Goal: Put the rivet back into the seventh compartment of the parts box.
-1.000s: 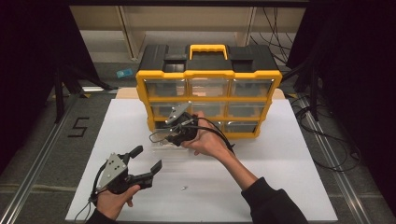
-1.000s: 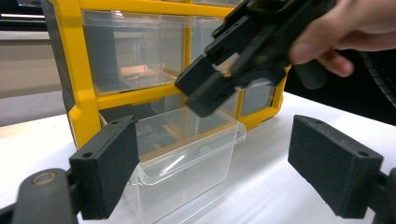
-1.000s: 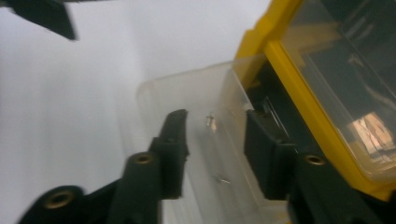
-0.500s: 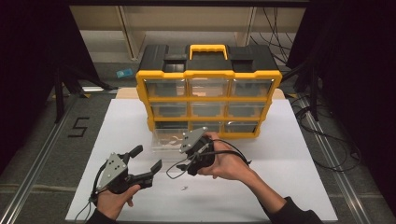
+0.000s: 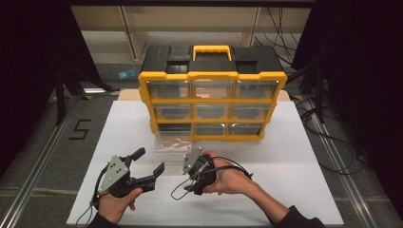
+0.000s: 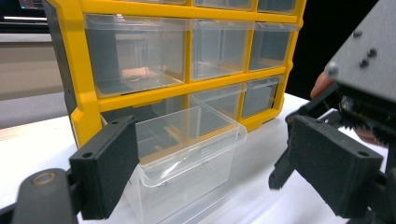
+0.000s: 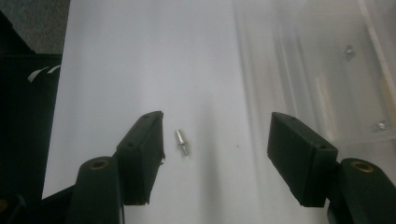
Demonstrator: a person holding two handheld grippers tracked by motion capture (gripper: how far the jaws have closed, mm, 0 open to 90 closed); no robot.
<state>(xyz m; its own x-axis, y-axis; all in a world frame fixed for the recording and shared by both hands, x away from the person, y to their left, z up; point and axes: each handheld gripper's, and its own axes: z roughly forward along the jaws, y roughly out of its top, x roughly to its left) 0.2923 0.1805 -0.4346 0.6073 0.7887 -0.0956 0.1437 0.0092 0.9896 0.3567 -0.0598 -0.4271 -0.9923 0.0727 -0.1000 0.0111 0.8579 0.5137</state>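
Note:
A yellow and black organizer (image 5: pixel 211 78) with clear drawers stands at the back of the white table. One clear drawer (image 5: pixel 173 141) is pulled out and rests on the table in front of it; it holds a few small metal parts (image 7: pixel 379 125). My right gripper (image 7: pixel 215 128) points down at the table, and its jaws have just been opening. A small silver screw (image 7: pixel 181 142) lies on the table between them, close to the left jaw and untouched. In the high view the right gripper (image 5: pixel 196 176) hangs just in front of the drawer. My left gripper (image 5: pixel 150 160) stands open and empty, facing the drawer (image 6: pixel 187 154).
The white table top (image 5: pixel 294 156) ends in metal rails left and right. Cables (image 5: pixel 332 142) lie on the floor at the right. A black marking (image 5: pixel 80 129) is on the floor at the left. A shelf stands behind the organizer.
My right hand has come away from the organizer, toward the person and down to just above the table. The left hand has stayed where it was.

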